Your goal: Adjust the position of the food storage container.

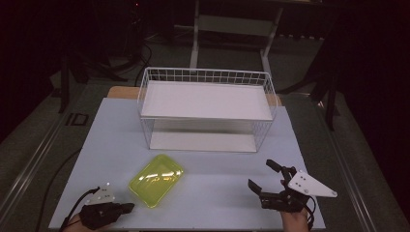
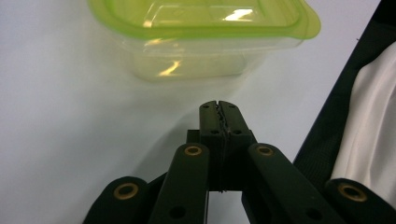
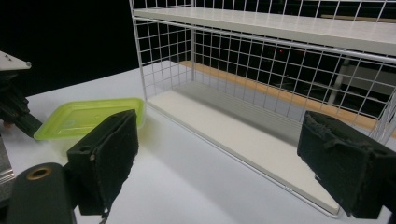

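High view shows the green-lidded box (image 1: 156, 180) near the left front of the table (image 1: 217, 193), before the wire shelf (image 1: 205, 108). Left gripper (image 2: 218, 106) sits just short of it with jaws pressed together on nothing, probably to push it. Right gripper (image 1: 265, 176) waits wide open.

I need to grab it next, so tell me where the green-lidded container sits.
In the high view the container sits on the table's front left, before the wire shelf, just ahead of the shut left gripper.
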### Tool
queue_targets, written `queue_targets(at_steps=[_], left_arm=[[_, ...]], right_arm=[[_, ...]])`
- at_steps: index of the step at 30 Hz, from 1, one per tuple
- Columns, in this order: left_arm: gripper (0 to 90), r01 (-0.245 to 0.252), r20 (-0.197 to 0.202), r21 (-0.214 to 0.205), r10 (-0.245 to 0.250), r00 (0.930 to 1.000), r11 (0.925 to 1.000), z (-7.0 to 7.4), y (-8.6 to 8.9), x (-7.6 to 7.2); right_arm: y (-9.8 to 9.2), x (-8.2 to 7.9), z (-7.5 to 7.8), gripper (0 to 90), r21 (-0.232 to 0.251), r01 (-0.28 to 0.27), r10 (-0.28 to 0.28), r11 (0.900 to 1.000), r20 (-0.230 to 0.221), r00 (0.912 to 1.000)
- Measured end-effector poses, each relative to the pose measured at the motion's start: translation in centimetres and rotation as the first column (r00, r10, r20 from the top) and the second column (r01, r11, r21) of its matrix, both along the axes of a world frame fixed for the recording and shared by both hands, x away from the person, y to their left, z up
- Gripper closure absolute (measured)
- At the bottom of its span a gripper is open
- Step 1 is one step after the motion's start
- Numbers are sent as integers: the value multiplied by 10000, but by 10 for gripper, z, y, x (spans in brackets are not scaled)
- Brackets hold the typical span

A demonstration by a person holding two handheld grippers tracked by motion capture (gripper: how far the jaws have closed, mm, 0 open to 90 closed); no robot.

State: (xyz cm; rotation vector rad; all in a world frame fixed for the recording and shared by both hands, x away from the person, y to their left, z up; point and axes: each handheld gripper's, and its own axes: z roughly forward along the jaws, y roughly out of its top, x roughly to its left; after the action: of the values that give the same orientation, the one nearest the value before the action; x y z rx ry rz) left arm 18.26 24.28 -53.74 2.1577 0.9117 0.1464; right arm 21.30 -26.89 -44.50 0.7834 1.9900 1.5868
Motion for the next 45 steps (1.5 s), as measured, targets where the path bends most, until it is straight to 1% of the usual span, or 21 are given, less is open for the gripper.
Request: queue_targets(at_steps=[2, 3, 6, 8, 9, 12, 13, 18, 22, 24, 26, 27, 29, 35, 36, 38, 39, 40, 42, 43, 45], left_arm=[[900, 60, -41, -85, -61, 10000, 9999, 1, -1, 2], [900, 16, 16, -84, -16, 10000, 10000, 3, -4, 9], [900, -112, 52, -147, 113, 9999, 9998, 4, -6, 16], [900, -112, 52, -147, 113, 9999, 9998, 4, -6, 16], [900, -162, 124, 19, 162, 9998, 9999, 3, -8, 24], [900, -291, 148, 26, 291, 9995, 9996, 2, -7, 29], [900, -502, 220, 19, 502, 9985, 9987, 2, -7, 33], [900, -974, 297, -204, 980, 9947, 9950, 2, -5, 46], [900, -1135, 311, -356, 1146, 9929, 9929, 2, -7, 55], [900, -1315, 293, -327, 1325, 9908, 9908, 1, -10, 61], [900, -1595, 312, -231, 1602, 9866, 9869, 0, -12, 66], [900, -1679, 287, -346, 1689, 9852, 9852, 0, -12, 68], [900, -1871, 277, -352, 1881, 9818, 9817, -2, -13, 73], [900, -2093, 319, -629, 2116, 9768, 9758, -3, -21, 86], [900, -2123, 259, -806, 2150, 9763, 9739, -4, -22, 88], [900, -2196, 248, -865, 2224, 9746, 9718, -5, -23, 89], [900, -2303, 286, -827, 2333, 9720, 9696, -5, -24, 90], [900, -2540, 306, -634, 2563, 9661, 9651, -6, -25, 92], [900, -2611, 253, -574, 2629, 9645, 9636, -6, -24, 92], [900, -2638, 158, -387, 2645, 9643, 9638, -5, -23, 90], [900, -2547, 117, -479, 2555, 9667, 9658, -4, -20, 83]], right_arm=[[0, 0, 0, 124, 3, -1, 1, 10000, -12, 10000], [0, 1, 0, 124, 12, -5, 5, 10000, -37, 10000], [-1, 0, 0, 125, 20, 7, -7, 10000, -32, 10000], [-1, 0, 0, 125, 49, -9, 10, 10000, -39, 10000], [-2, 0, 1, 125, 41, 28, -28, 10000, 2, 10000], [-3, 0, 1, 125, 81, 2, -1, 10000, -29, 10000], [-3, 0, 0, 125, 77, 19, -19, 10000, -62, 10000], [-3, 0, 1, 125, 91, -25, 25, 10000, -32, 10000], [-3, 0, 0, 125, 89, -32, 33, 10000, -71, 10000], [-2, 0, 0, 125, 55, -28, 29, 10000, -89, 10000], [-2, 0, 0, 125, 50, -58, 58, 10000, -83, 9999], [-2, 0, 0, 125, 41, -59, 60, 10000, -76, 10000], [-3, 0, 0, 125, 31, -78, 78, 10000, -57, 10000], [-3, 0, 0, 125, 19, -90, 90, 10000, -79, 9999], [-3, 0, 0, 125, 25, -104, 104, 9999, -78, 9999], [-3, 0, 0, 126, 37, -122, 122, 9999, -85, 9999], [-3, 0, 0, 126, 11, -115, 115, 9999, -83, 9999], [-3, 0, 0, 126, -1, -152, 152, 9999, -91, 9998], [-3, 0, -1, 126, -33, -161, 160, 9999, -98, 9998], [-3, 0, -1, 126, -37, -156, 155, 9999, -89, 9998], [-4, 0, 0, 126, -18, -127, 127, 9999, -84, 9999]])
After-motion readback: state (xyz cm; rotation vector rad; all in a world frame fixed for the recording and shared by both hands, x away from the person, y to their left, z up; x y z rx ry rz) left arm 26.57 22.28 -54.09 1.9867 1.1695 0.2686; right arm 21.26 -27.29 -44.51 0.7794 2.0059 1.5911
